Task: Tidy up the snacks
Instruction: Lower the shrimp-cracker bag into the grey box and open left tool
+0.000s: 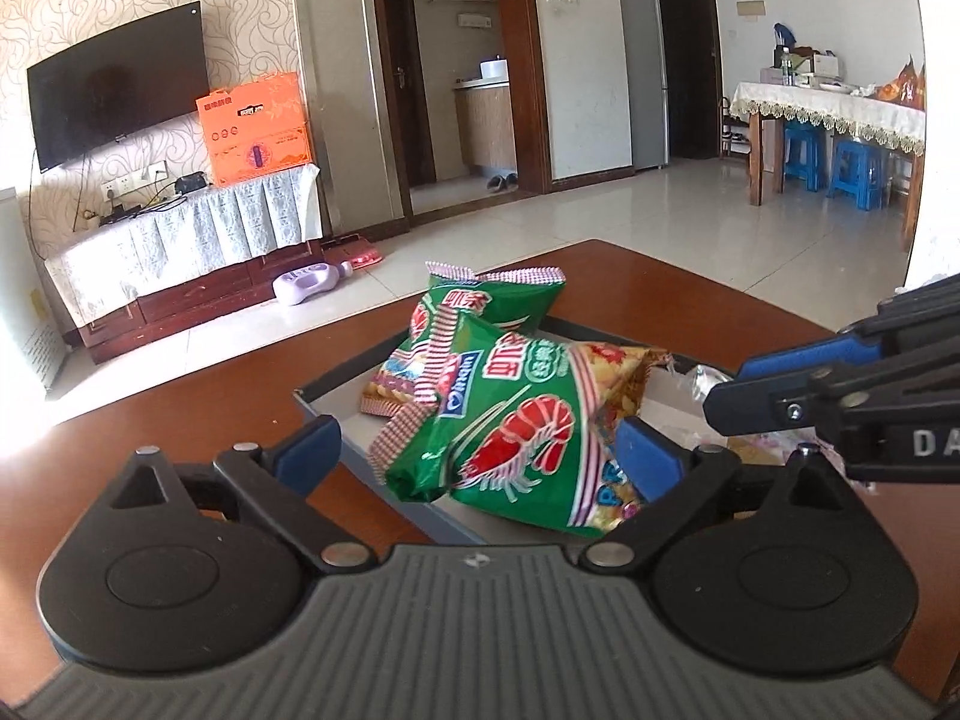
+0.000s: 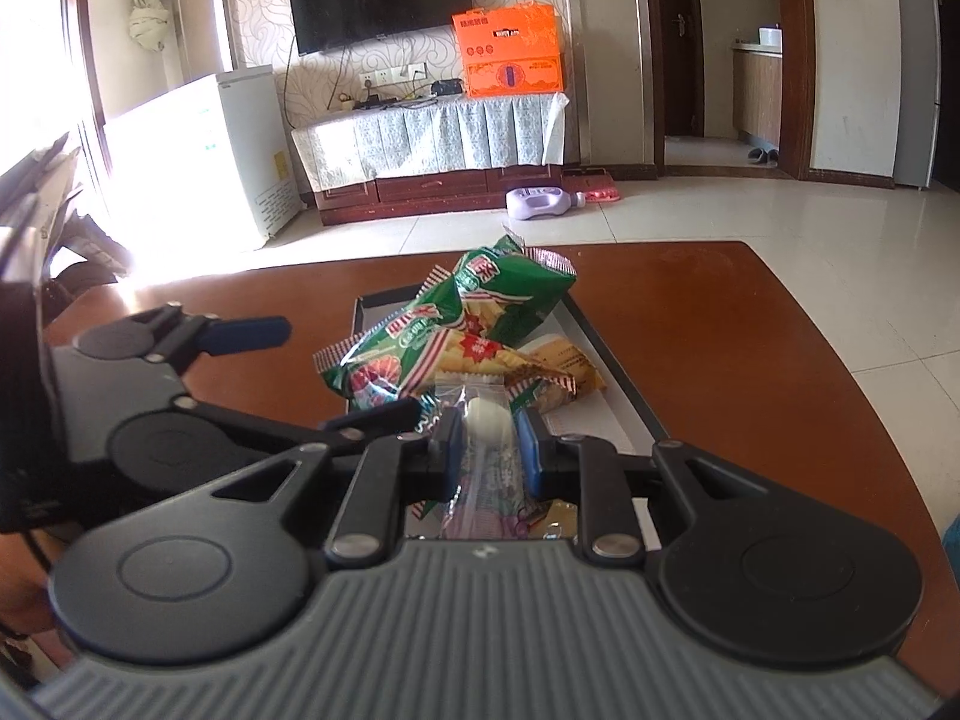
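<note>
A shallow grey tray (image 1: 327, 405) on the brown table holds a pile of snacks. A green shrimp-chip bag (image 1: 516, 432) lies at its near edge, a second green bag (image 1: 498, 300) behind it, and a yellow packet (image 1: 624, 378) beside them. My left gripper (image 1: 480, 456) is open, its blue pads on either side of the near green bag. My right gripper (image 2: 489, 450) is shut on a clear packet with a white round sweet (image 2: 487, 423), over the tray's near end (image 2: 636, 396). The green bags (image 2: 480, 312) lie beyond it. The right gripper also shows in the left wrist view (image 1: 780, 396).
The tray sits mid-table; the table's far edge (image 2: 540, 249) drops to a tiled floor. Beyond are a TV stand with an orange box (image 2: 510, 51), a white fridge (image 2: 204, 156) and a purple bottle (image 2: 540, 201) on the floor.
</note>
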`<move>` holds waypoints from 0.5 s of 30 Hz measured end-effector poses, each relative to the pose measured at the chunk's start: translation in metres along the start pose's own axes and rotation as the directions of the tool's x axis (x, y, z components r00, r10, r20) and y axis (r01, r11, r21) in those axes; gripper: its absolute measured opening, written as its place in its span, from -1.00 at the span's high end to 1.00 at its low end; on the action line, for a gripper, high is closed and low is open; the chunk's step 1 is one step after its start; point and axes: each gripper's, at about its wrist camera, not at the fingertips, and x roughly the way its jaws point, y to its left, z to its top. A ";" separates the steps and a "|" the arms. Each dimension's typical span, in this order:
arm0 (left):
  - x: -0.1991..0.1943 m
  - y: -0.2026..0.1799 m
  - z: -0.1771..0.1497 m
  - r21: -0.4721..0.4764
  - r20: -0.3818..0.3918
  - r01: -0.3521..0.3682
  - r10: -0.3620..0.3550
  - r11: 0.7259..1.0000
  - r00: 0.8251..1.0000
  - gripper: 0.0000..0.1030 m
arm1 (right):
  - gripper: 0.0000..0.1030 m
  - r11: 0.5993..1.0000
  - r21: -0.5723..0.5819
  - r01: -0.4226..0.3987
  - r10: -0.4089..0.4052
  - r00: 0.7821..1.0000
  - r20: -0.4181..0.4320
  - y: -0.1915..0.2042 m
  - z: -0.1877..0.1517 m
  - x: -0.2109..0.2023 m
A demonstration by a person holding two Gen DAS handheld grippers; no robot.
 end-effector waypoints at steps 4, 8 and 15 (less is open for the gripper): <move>-0.005 0.008 -0.005 0.011 -0.008 -0.010 0.010 1.000 1.000 -0.93 | 0.55 1.000 0.006 0.007 -0.007 1.000 -0.024 0.000 -0.002 0.010; -0.008 0.017 -0.009 0.017 -0.017 -0.028 0.028 0.999 0.999 -0.93 | 0.55 1.000 -0.011 0.002 -0.003 0.999 -0.052 0.007 -0.005 0.023; -0.017 0.024 -0.014 0.015 -0.021 -0.029 0.030 0.999 0.999 -0.93 | 0.55 1.000 -0.026 0.003 -0.005 0.998 -0.062 0.016 -0.007 0.034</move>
